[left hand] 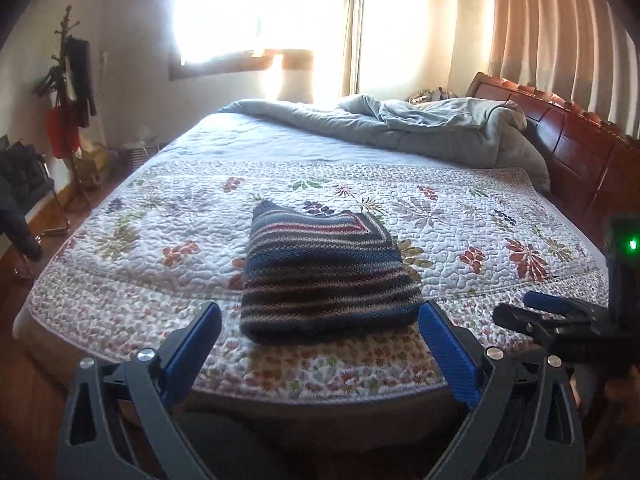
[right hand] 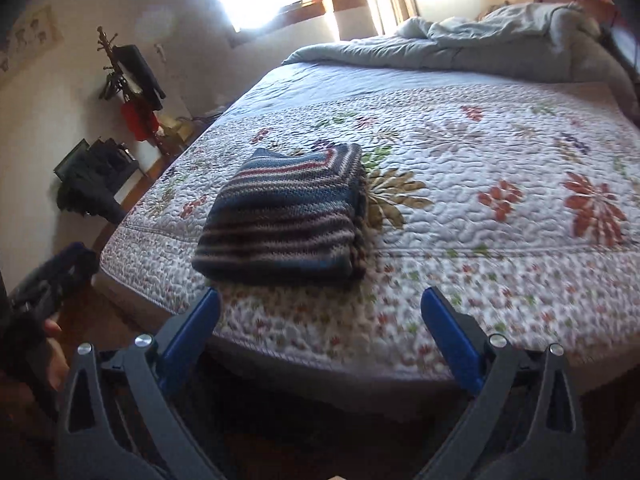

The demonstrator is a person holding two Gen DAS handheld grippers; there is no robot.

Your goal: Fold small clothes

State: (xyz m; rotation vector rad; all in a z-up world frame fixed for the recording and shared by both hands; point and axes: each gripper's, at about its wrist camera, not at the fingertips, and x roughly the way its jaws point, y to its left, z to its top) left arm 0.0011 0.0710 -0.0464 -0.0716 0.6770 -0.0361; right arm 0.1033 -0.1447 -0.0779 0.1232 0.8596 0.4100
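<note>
Centrally, a folded striped sweater (left hand: 326,276) lies on the floral-quilted bed (left hand: 480,240) (sunlit window upper centre); left gripper (left hand: 320,322) and right gripper (right hand: 320,304) both gape empty.

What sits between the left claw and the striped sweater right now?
Nothing visible. The left claw is open and empty, and only bare floral quilt lies between it and the folded striped sweater. The right claw is open and off to the side.
</note>
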